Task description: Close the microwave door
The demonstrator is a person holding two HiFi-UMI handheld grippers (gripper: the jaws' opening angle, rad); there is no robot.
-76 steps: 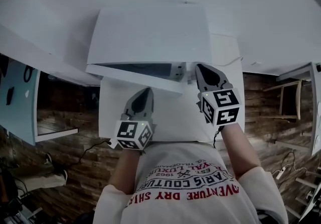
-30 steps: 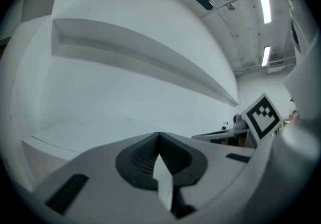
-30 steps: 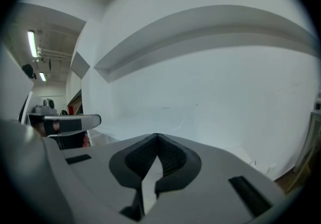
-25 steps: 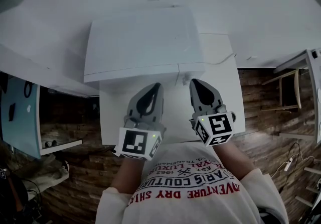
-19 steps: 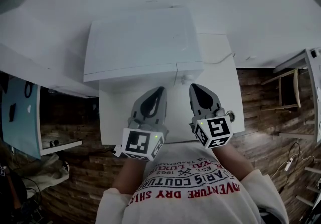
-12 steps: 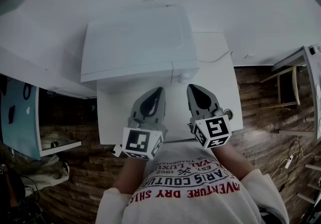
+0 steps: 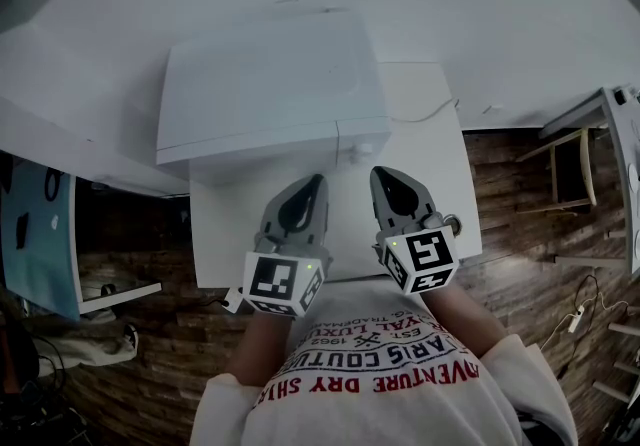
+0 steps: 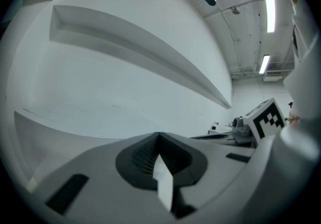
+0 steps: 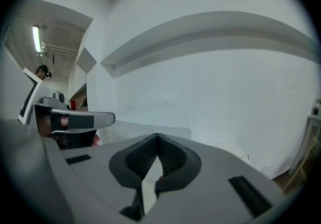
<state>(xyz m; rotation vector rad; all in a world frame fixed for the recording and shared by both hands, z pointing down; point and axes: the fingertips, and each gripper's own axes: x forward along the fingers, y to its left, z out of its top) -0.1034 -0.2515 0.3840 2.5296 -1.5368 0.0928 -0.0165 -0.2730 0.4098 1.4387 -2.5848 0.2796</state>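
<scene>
The white microwave (image 7: 265, 84) stands at the back of a small white table (image 7: 222, 239), and its door (image 7: 262, 145) lies flush with the front. My left gripper (image 7: 310, 181) is over the table just in front of the door, jaws together, empty. My right gripper (image 7: 384, 177) hovers beside it, below the microwave's right front corner, also shut and empty. Neither touches the microwave. In the left gripper view the left gripper (image 8: 158, 137) points at a white wall. In the right gripper view the right gripper (image 9: 157, 140) faces the microwave's pale top edge (image 9: 150, 128).
A thin cable (image 7: 425, 118) runs from the microwave across the table's right side. A white wall fills the top of the head view. Dark wood floor surrounds the table, with a blue panel (image 7: 35, 234) at the left and a desk edge (image 7: 605, 114) at the right.
Three seconds ago the microwave door stood ajar with the right gripper near its right end; now it is closed. Both grippers have drawn back toward the person over the last second.
</scene>
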